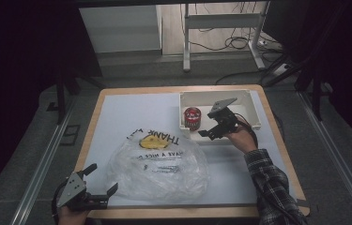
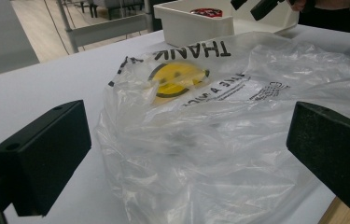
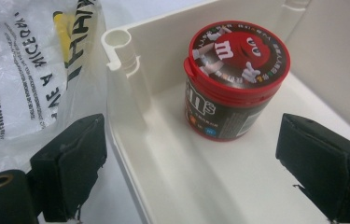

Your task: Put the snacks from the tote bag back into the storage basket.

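My right claw [image 1: 210, 132] hangs over the near wall of the white bin [image 1: 253, 110] at the far right of the counter [image 1: 117, 117], jaws apart and gripping nothing — one jaw outside the bin's wall, the other above its floor. The red-lidded candy tub [image 3: 232, 79] stands upright in the bin's left end, just ahead of those jaws and untouched. My left claw [image 1: 99, 180] sits at the counter's near left corner, jaws wide apart, pointed at the crumpled clear plastic bag [image 1: 159, 166] — the bag's edge lies just before them, not pinched.
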The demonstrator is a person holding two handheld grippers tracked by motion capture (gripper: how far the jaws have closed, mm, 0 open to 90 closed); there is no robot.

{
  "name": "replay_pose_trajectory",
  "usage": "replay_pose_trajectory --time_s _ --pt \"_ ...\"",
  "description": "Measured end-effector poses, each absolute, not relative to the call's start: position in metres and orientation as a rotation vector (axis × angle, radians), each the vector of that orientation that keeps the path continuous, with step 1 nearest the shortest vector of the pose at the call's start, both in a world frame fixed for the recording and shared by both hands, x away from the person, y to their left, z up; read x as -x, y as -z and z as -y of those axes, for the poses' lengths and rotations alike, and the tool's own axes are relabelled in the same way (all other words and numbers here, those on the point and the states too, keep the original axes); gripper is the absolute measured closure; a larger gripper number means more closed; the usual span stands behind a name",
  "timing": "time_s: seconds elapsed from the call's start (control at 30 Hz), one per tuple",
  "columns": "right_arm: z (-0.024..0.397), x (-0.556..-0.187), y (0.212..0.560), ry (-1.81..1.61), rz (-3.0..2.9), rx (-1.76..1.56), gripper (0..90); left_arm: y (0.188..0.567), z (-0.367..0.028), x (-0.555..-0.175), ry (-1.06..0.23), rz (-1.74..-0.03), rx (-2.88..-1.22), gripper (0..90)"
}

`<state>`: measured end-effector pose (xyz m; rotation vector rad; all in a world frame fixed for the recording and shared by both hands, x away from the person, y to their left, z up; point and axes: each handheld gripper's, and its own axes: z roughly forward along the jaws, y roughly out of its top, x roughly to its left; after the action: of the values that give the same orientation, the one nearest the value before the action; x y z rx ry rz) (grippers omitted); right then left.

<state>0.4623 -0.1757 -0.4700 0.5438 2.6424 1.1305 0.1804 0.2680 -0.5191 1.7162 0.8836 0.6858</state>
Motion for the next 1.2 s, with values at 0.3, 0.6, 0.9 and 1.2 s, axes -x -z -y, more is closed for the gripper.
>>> replay_pose_trajectory --time_s 0.3,0.6,0.9,1.2 --pt "0.183 -0.453 0.469 -1.16 -2.616 -0.572 9.1 0.519 -0.268 -0.18 -0.684 -0.883 -1.715 0.0" --pt "0.189 -0.445 0.469 -1.189 -2.594 -0.565 9.1 0.519 -0.268 -0.18 -0.683 -0.884 -1.719 0.0" --pt "0.194 -0.437 0.47 -1.207 -2.576 -0.583 9.1 0.519 -0.268 -0.181 -0.681 -0.889 -1.719 0.0" --pt "0.206 -0.423 0.469 -1.231 -2.543 -0.608 9.1 0.519 -0.268 -0.18 -0.683 -0.888 -1.717 0.0"
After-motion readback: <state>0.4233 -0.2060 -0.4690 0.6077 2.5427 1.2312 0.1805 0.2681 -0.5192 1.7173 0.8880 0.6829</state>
